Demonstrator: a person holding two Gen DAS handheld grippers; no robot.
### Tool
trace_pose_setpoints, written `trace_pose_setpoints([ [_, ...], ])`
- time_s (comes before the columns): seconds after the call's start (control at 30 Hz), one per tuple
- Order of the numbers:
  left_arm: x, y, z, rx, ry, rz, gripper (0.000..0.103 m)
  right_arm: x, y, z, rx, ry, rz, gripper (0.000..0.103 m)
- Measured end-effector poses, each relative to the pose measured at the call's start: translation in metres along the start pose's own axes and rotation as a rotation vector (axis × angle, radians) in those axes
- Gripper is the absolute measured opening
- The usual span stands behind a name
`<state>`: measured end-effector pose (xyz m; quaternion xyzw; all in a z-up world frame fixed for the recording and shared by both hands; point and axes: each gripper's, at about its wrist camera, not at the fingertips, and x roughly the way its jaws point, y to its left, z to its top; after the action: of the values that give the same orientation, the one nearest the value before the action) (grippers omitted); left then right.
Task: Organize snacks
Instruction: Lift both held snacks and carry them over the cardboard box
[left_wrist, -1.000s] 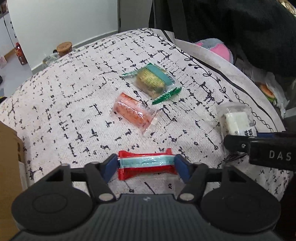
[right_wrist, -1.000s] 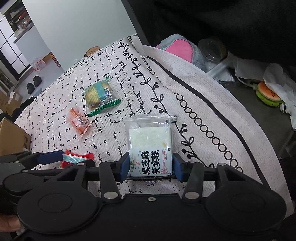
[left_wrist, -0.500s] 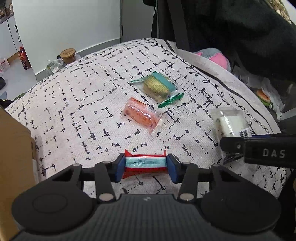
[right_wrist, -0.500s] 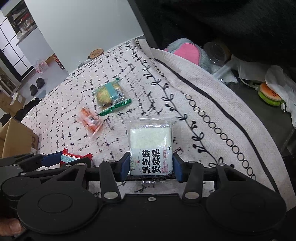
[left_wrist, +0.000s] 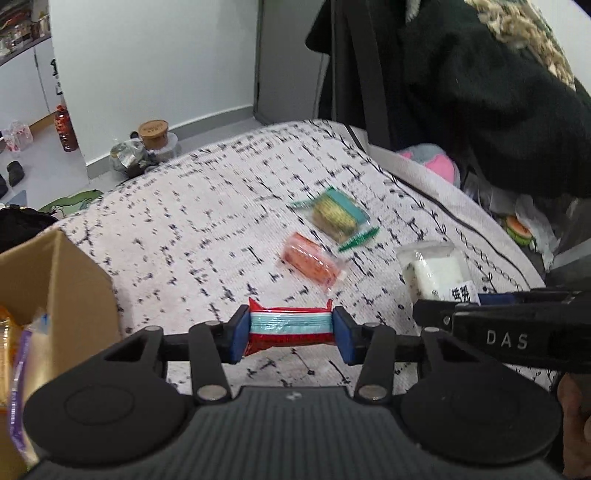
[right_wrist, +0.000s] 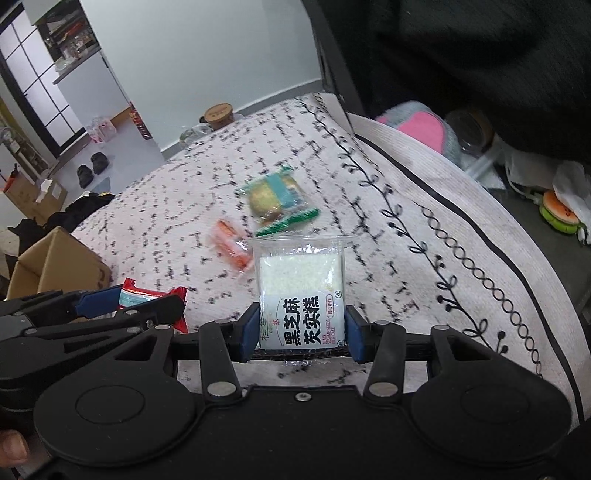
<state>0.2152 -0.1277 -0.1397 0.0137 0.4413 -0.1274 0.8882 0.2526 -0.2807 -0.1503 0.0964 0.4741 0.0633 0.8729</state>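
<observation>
Left gripper pinches crinkly red foil bar — right gripper clamps a glossy rice-cake pack.

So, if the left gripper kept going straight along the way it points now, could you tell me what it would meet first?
Probably the orange snack packet, which lies on the patterned cloth just ahead of the left gripper and the red bar it clamps. Depth is hard to judge; it might touch bare cloth first.
</observation>
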Motion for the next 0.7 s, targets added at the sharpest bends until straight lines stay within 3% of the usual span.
trace_pose_setpoints([
  [0.7, -0.072, 0.055, 0.008, -0.103, -0.152, 0.042, 0.046, -0.025, 0.072, 0.011, -0.065, -0.092, 0.068, 0.046],
])
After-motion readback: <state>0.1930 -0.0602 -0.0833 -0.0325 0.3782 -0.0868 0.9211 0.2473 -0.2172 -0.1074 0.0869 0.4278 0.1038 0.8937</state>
